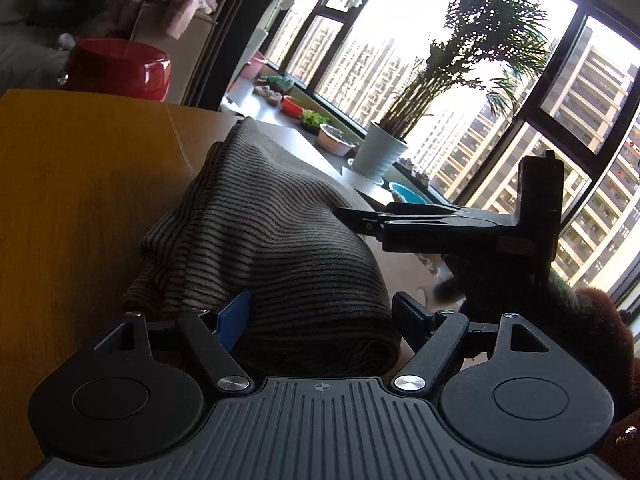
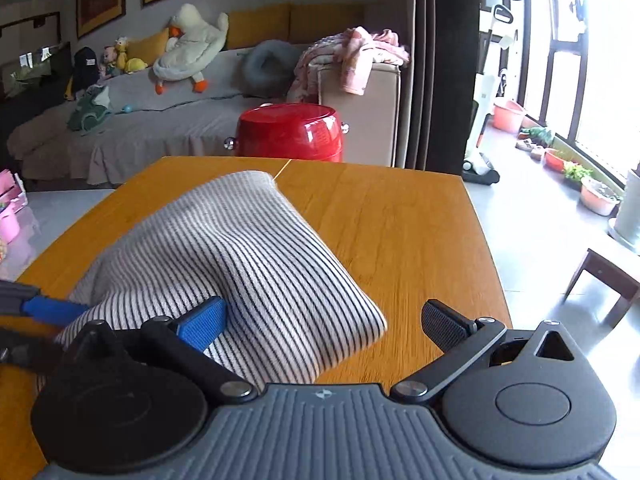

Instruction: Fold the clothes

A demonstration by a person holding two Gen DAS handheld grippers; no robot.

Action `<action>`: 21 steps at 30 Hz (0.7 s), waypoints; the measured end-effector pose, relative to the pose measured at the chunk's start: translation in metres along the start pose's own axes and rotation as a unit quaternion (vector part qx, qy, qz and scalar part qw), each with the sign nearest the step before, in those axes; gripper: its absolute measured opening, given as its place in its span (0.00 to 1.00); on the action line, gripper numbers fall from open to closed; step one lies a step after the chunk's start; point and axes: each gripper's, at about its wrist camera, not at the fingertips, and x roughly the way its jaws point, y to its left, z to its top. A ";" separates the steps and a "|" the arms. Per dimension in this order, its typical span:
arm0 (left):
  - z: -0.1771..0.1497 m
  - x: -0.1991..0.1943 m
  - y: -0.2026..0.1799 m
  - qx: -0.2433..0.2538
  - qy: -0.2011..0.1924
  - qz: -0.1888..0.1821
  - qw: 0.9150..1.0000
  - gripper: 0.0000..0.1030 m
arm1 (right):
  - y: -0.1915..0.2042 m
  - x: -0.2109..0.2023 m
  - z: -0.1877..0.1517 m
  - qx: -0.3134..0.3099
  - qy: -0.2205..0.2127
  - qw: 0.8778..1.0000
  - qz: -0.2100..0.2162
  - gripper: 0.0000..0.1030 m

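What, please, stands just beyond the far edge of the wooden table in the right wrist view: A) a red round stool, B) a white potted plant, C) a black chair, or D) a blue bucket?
A: a glossy red round stool rises right behind the far edge of the wooden table, between it and the sofa.

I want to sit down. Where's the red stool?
In the right wrist view, the red stool stands behind the table's far edge, in front of the sofa.
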 end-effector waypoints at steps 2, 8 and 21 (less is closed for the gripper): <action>0.006 -0.014 -0.004 0.004 -0.016 -0.008 1.000 0.80 | -0.002 0.008 0.005 0.010 0.002 1.000 0.001 1.00; 0.041 -0.033 -0.006 0.039 -0.066 0.032 0.997 0.82 | -0.006 0.009 0.001 0.025 -0.006 1.000 0.003 1.00; 0.032 0.034 0.041 -0.017 0.017 0.067 0.997 0.76 | -0.037 -0.012 -0.013 0.196 0.010 0.967 0.164 1.00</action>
